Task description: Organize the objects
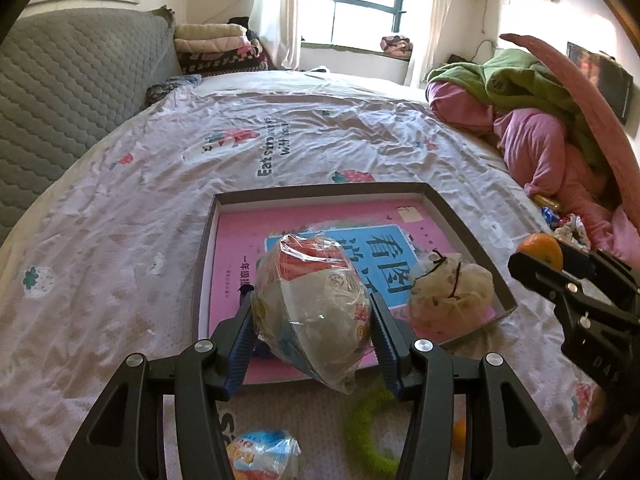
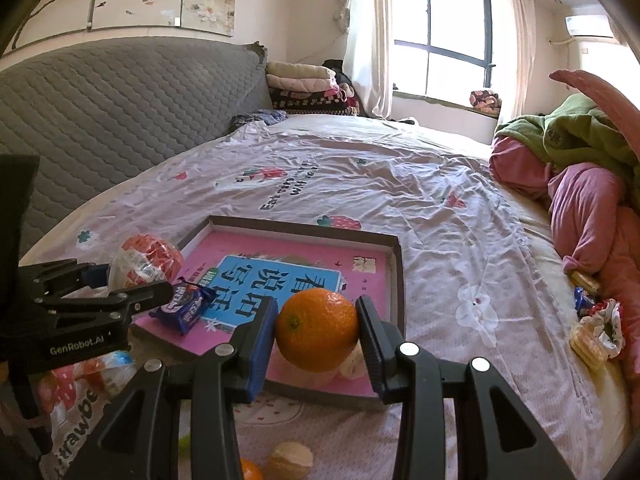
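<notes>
My left gripper [image 1: 311,302] is shut on a clear plastic snack bag [image 1: 316,300] with red and grey contents, held over the near edge of a shallow grey box [image 1: 320,191]. A pink book [image 1: 256,224] lies flat inside the box. My right gripper [image 2: 316,320] is shut on an orange [image 2: 316,330] above the box's near right corner. The right wrist view shows the left gripper [image 2: 132,276] at the left with its bag [image 2: 144,260]. The left wrist view shows the right gripper [image 1: 536,258] and the orange [image 1: 540,249] at the right.
In the box lie a tied white plastic bag [image 1: 450,292] and a blue snack packet [image 2: 186,304]. On the bedsheet near me are a green fuzzy ring [image 1: 368,436], another snack bag [image 1: 264,456] and a small orange [image 1: 460,434]. Pink and green bedding [image 2: 580,200] is piled on the right, with snacks [image 2: 592,320] beside it.
</notes>
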The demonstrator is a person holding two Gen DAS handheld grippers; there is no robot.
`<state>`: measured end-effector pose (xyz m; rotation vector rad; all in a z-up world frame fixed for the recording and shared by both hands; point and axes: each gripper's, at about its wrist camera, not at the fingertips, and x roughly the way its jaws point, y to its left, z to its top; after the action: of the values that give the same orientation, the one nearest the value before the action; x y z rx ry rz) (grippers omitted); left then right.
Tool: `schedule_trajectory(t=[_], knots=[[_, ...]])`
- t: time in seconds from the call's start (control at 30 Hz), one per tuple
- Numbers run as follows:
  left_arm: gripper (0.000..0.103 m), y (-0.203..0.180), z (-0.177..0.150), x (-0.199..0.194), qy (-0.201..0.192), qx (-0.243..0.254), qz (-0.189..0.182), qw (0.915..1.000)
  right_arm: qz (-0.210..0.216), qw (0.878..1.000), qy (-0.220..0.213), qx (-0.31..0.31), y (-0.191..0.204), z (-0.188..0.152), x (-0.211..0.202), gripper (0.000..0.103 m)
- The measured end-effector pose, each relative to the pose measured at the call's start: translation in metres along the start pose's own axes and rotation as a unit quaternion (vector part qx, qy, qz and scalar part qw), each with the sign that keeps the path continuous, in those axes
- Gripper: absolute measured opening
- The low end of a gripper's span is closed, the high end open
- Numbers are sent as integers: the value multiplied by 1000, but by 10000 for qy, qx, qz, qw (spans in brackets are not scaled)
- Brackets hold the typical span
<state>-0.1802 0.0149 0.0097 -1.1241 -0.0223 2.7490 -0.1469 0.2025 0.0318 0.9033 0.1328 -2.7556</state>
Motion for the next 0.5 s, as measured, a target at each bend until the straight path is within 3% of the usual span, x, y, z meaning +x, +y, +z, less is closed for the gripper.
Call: schedule_trajectory(t=[0.5], knots=[[55,-12,3,27,138,153,-24,9998,-138,9999,59,-4,-12,6,26,41]])
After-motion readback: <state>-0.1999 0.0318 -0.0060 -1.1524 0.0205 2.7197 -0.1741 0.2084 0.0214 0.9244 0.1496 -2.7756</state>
